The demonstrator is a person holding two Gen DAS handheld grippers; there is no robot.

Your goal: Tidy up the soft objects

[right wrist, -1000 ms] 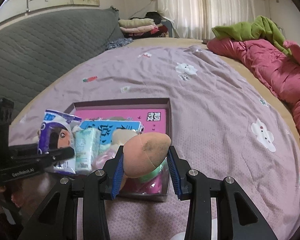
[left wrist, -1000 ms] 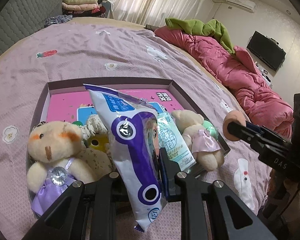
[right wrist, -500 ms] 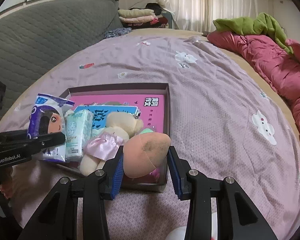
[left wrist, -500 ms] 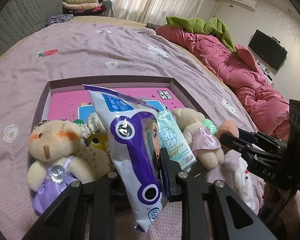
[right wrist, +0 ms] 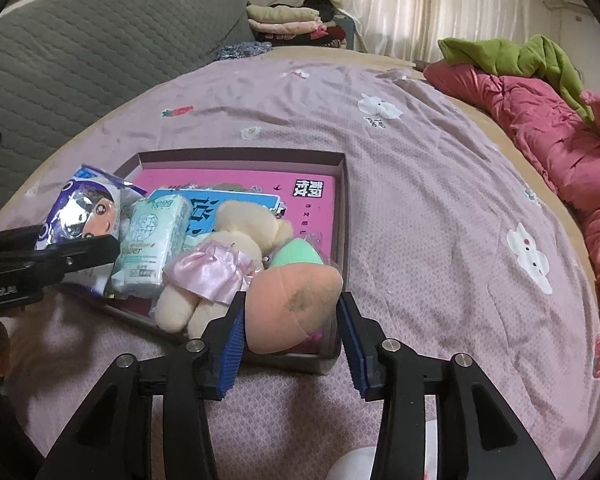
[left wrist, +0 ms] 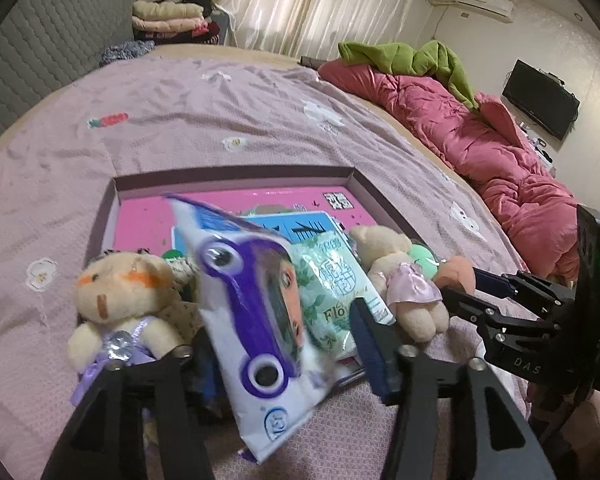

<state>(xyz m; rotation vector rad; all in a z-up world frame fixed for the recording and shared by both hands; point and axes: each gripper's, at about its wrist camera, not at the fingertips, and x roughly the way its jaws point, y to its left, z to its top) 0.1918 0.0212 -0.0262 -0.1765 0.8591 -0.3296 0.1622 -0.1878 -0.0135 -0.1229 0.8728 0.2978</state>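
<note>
A glossy white-and-purple cartoon snack packet [left wrist: 256, 320] stands tilted at the shallow cardboard box's [left wrist: 236, 170] near edge, between the left gripper's [left wrist: 284, 352] just-parted jaws, released. The right gripper [right wrist: 290, 338], angled downward, has just loosened around a peach egg-shaped sponge [right wrist: 296, 304].

bed [left wrist: 260, 120] | grey headboard [right wrist: 80, 60] | curtains [left wrist: 320, 4] | wall TV [left wrist: 540, 98]
</note>
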